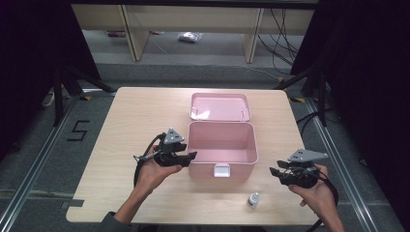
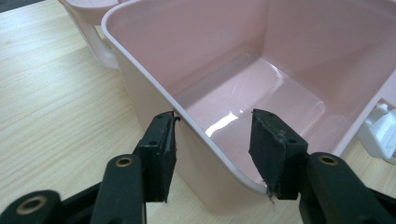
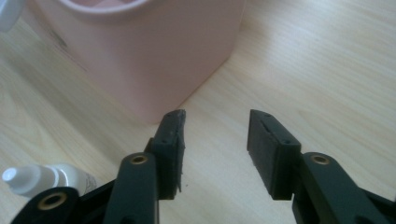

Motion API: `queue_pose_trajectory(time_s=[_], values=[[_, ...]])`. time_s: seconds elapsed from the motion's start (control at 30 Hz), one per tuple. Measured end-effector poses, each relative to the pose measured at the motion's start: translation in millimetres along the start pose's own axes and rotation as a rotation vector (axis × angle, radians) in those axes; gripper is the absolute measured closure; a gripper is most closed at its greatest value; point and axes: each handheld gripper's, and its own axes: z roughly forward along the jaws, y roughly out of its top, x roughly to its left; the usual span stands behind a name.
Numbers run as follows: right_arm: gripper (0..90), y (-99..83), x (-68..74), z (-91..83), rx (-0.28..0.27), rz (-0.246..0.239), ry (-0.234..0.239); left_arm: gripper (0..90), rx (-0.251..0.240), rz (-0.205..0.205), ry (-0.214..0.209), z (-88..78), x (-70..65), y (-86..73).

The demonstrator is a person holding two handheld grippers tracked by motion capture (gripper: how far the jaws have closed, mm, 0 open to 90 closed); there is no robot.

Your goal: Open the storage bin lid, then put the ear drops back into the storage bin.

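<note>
- Left gripper (image 1: 192, 155): your jaws straddle the box (image 1: 222, 145) wall, gapped, not yet clamped.
- Right gripper (image 1: 273, 173): jaws parted, nothing between them.
- Bottle (image 1: 253, 198) stands near the front edge, just left of and nearer you than the right gripper.
- Risk: an angled approach could tip the bottle; the unclamped box may slide.

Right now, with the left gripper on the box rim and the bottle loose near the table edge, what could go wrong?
1. The left gripper straddles the pink box's left wall, jaws apart with one pad at the rim; that light, empty box could slide or tip if nudged.
2. The small white bottle stands near the table front edge; the right gripper, open and empty, could knock it over or off while reaching.
3. The white latch faces the bottle and may snag.
</note>
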Motion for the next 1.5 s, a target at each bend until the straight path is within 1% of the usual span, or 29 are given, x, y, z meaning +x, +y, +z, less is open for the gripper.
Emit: queue_pose_trajectory(time_s=[0.03, 0.1, 0.2, 0.23, 0.27, 0.37, 0.4, 0.43, 0.47, 0.57, 0.6, 0.63, 0.67, 0.7, 0.73, 0.8, 0.83, 0.87, 0.93, 1.1, 1.17, 1.2, 1.23, 1.27, 1.3, 1.4, 1.43, 1.47, 1.5], values=[[56.0, -1.3, 0.3, 0.5, 0.000, -0.008, 0.002, 50.3, 0.001, 0.001, 0.000, 0.0, 0.0, 0.0], [54.0, -4.7, 5.4, -0.4, 0.022, 0.028, -0.005, 50.3, -0.001, -0.001, 0.001, 0.2, -0.2, 0.1], [51.0, -8.8, 6.6, -1.5, 0.041, 0.005, -0.016, 50.3, -0.004, -0.006, -0.003, 0.6, -0.6, 0.3], [50.1, -10.1, 8.8, -2.5, 0.049, 0.040, -0.013, 50.3, -0.005, -0.007, -0.005, 0.8, -0.5, 0.3], [49.8, -12.0, 7.4, -2.5, 0.051, 0.016, -0.021, 50.3, -0.005, -0.007, -0.005, 0.9, -0.6, 0.3], [48.5, -16.5, 9.0, -3.4, 0.065, 0.038, -0.012, 50.3, 0.004, 0.006, -0.001, 0.4, -0.2, 0.6], [47.8, -18.2, 8.2, -3.6, 0.069, 0.036, -0.011, 50.3, 0.004, 0.007, -0.001, 0.5, -0.3, 0.6], [47.6, -19.8, 6.5, -2.7, 0.067, 0.006, -0.011, 50.3, 0.004, 0.006, -0.001, 0.5, -0.3, 0.6], [47.2, -21.3, 8.0, -3.6, 0.077, 0.025, -0.006, 50.3, 0.004, 0.005, -0.001, 0.5, -0.3, 0.6], [46.4, -25.0, 9.5, -4.4, 0.097, 0.014, -0.012, 50.3, 0.003, 0.006, 0.000, 0.5, -0.3, 0.5], [46.1, -26.3, 10.9, -4.8, 0.098, 0.018, -0.015, 50.3, 0.003, 0.007, 0.001, 0.6, -0.5, 0.5], [45.6, -26.8, 15.2, -6.9, 0.122, 0.054, -0.013, 50.3, 0.003, 0.008, 0.002, 0.6, -0.6, 0.6], [45.1, -27.6, 12.9, -6.9, 0.122, 0.010, -0.009, 50.3, 0.005, 0.010, 0.008, 0.4, -0.8, 0.8], [44.8, -29.0, 14.3, -7.1, 0.128, 0.005, -0.012, 50.2, 0.007, 0.009, 0.007, 0.4, -0.7, 1.0], [44.5, -29.5, 18.0, -8.9, 0.145, 0.027, -0.006, 50.1, 0.008, 0.010, 0.007, 0.5, -0.7, 1.0], [43.9, -31.5, 16.3, -8.6, 0.131, -0.028, -0.015, 50.1, 0.005, 0.011, 0.009, 0.4, -0.9, 0.8], [43.7, -32.1, 19.0, -10.1, 0.158, -0.006, -0.003, 50.2, 0.006, 0.010, 0.005, 0.5, -0.9, 0.8], [43.3, -33.3, 21.9, -9.9, 0.153, 0.017, 0.002, 50.2, 0.007, 0.011, 0.010, 0.4, -1.2, 0.9], [42.4, -34.9, 24.2, -10.5, 0.182, -0.006, 0.009, 50.2, 0.010, 0.013, 0.010, 0.4, -1.1, 1.3], [40.3, -38.4, 31.5, -12.8, 0.201, -0.051, 0.029, 50.1, 0.005, 0.013, 0.004, 0.2, -0.9, 0.4], [40.0, -40.2, 34.3, -13.3, 0.182, -0.054, 0.032, 50.1, 0.005, 0.014, 0.004, 0.1, -0.9, 0.3], [39.5, -39.7, 34.7, -15.7, 0.207, -0.065, 0.043, 50.1, 0.003, 0.013, 0.003, 0.2, -0.9, 0.2], [39.2, -40.6, 37.8, -16.0, 0.206, -0.047, 0.044, 50.1, 0.002, 0.011, 0.002, 0.2, -0.9, 0.2], [38.9, -41.0, 38.1, -15.7, 0.192, -0.054, 0.048, 50.1, 0.002, 0.011, 0.002, 0.2, -0.8, 0.2], [38.5, -40.5, 38.0, -17.2, 0.207, -0.074, 0.055, 50.1, 0.003, 0.012, 0.002, 0.2, -0.8, 0.3], [38.0, -40.5, 44.7, -17.0, 0.197, -0.073, 0.060, 50.1, 0.004, 0.013, 0.002, 0.2, -0.7, 0.4], [37.8, -39.1, 46.6, -18.1, 0.217, -0.077, 0.075, 50.1, 0.006, 0.014, 0.003, 0.1, -0.7, 0.5], [37.7, -38.9, 47.7, -16.8, 0.208, -0.106, 0.073, 50.1, 0.006, 0.014, 0.003, 0.2, -0.8, 0.5], [37.6, -37.8, 51.4, -16.6, 0.210, -0.093, 0.078, 50.1, 0.006, 0.014, 0.003, 0.2, -0.7, 0.5]])
